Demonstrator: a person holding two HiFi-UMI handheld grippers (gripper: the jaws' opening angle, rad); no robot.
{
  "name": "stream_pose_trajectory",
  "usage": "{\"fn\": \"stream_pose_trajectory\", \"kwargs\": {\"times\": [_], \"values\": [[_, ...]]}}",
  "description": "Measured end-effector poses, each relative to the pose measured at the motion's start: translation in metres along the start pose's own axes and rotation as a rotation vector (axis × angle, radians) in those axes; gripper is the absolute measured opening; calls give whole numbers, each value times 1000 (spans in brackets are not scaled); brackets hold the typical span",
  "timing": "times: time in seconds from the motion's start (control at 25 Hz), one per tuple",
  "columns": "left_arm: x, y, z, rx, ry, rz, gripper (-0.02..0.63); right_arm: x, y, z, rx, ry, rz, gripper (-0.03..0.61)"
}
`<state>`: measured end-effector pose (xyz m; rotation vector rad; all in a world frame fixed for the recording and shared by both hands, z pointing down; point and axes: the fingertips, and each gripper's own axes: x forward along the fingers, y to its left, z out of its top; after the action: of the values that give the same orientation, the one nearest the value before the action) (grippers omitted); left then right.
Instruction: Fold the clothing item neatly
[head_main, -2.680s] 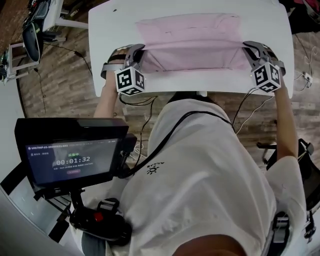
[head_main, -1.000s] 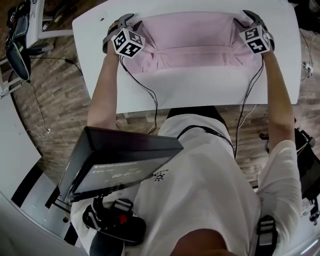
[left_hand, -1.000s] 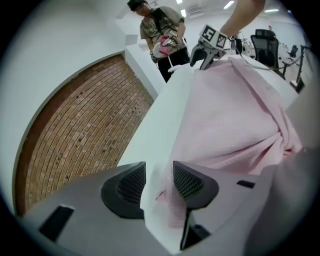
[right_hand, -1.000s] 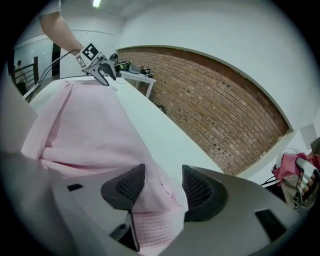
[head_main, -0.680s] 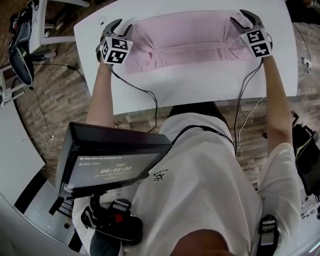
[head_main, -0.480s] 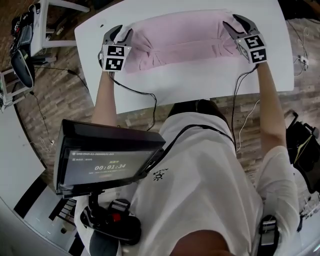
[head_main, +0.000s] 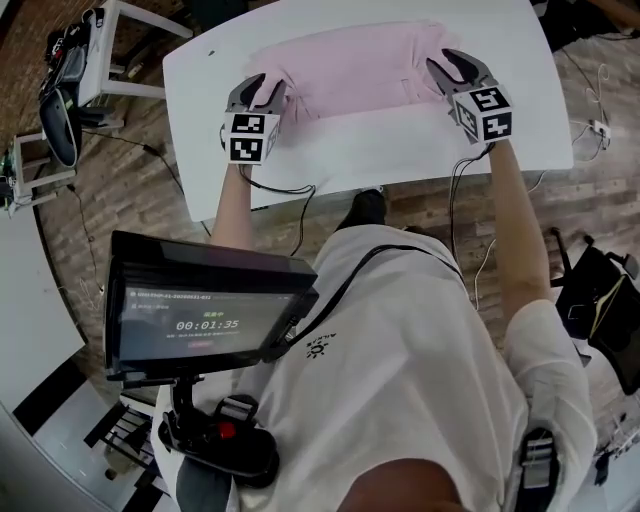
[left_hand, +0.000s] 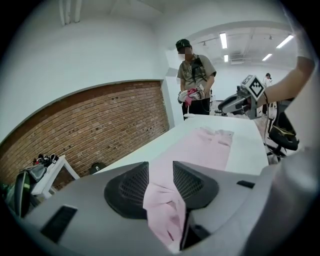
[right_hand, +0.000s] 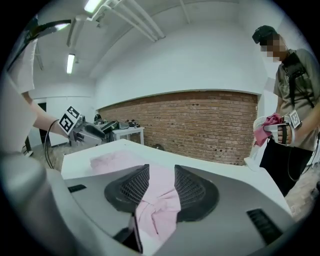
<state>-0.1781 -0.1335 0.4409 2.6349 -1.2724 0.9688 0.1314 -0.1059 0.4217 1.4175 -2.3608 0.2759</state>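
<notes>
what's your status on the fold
Left claw shut on garment. Right claw just been closing, garment inside. Garment spans table between claws. Nothing in the way.

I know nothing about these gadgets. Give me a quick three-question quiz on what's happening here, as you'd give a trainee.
1. True or false: the soft pink fabric garment hangs from a hanger.
2. What is pinched in the left gripper? A) a black cable B) the pink garment C) nothing
3. Fill in: the garment is spread on a white ____.
Key: 1 false; 2 B; 3 table.
</notes>
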Motion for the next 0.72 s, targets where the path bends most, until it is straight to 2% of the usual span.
{"fn": "stream_pose_trajectory", "kwargs": {"times": [0.04,0.12,0.28,0.52,0.72], "values": [[-6,-7,1,-7,-7,2,152,-6,3,2,13,-16,1,157],[-17,-23,4,-33,-22,-4,150,-18,12,4,38,-39,7,101],[-39,-63,9,-75,-54,-21,95,-43,36,-5,68,-47,44,10],[-57,-111,19,-88,-94,-31,41,-79,63,-10,117,-81,108,5],[-94,-173,20,-88,-122,-4,21,-142,82,-30,114,-120,149,5]]}}
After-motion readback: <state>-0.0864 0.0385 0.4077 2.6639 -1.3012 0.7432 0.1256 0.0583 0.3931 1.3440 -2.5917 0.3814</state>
